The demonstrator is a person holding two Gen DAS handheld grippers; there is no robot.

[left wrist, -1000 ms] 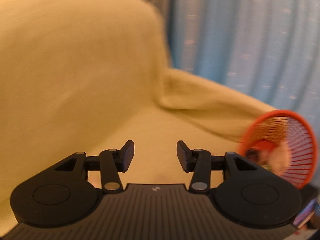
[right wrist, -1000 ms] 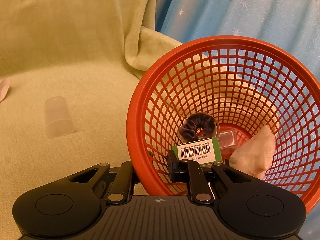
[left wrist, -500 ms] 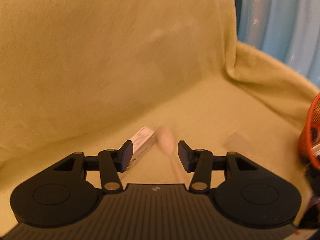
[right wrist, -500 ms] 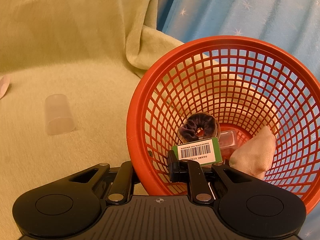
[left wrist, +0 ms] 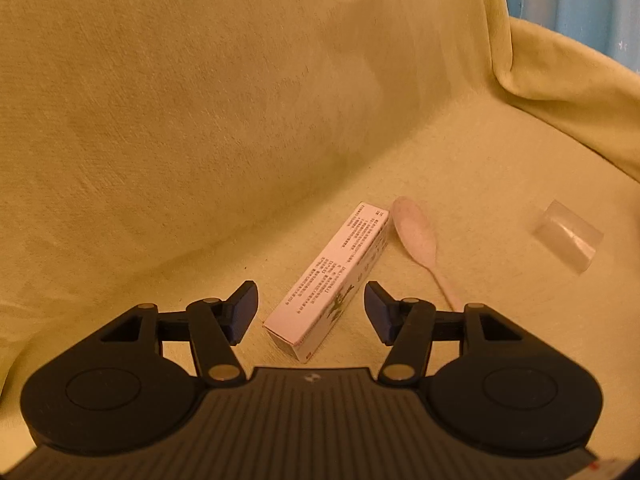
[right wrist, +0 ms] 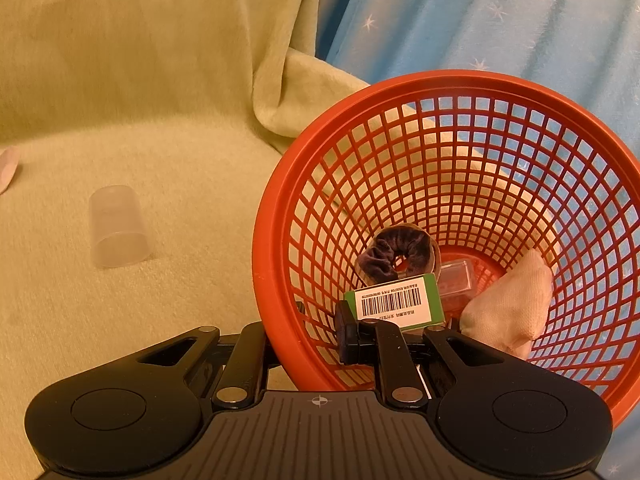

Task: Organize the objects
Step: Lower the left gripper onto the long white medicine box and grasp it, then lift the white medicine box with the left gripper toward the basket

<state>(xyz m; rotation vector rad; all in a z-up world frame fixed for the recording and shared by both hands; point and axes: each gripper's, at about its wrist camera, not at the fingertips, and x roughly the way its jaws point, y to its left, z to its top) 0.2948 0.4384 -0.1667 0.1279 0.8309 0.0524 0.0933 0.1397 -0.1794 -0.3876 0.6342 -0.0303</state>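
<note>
In the left wrist view, my left gripper [left wrist: 310, 306] is open, its fingers on either side of the near end of a long white printed box [left wrist: 332, 276] lying on the yellow sofa seat. A pale plastic spoon [left wrist: 416, 240] lies just right of the box. A clear plastic cup [left wrist: 568, 236] lies on its side further right; it also shows in the right wrist view [right wrist: 116, 228]. My right gripper [right wrist: 304, 340] is shut on the rim of the tilted orange mesh basket [right wrist: 272, 248], one finger inside, one outside.
The basket holds a dark scrunchie [right wrist: 396, 256], a green box with a barcode [right wrist: 396, 304], a small clear box [right wrist: 456, 280] and a beige cloth pouch [right wrist: 508, 308]. The sofa backrest [left wrist: 200, 80] rises behind. A blue starred curtain [right wrist: 480, 12] hangs at the right.
My left gripper has swung left and down from the basket to the white box and spoon, and now straddles the box end. The right gripper still holds the basket, barely moved.
</note>
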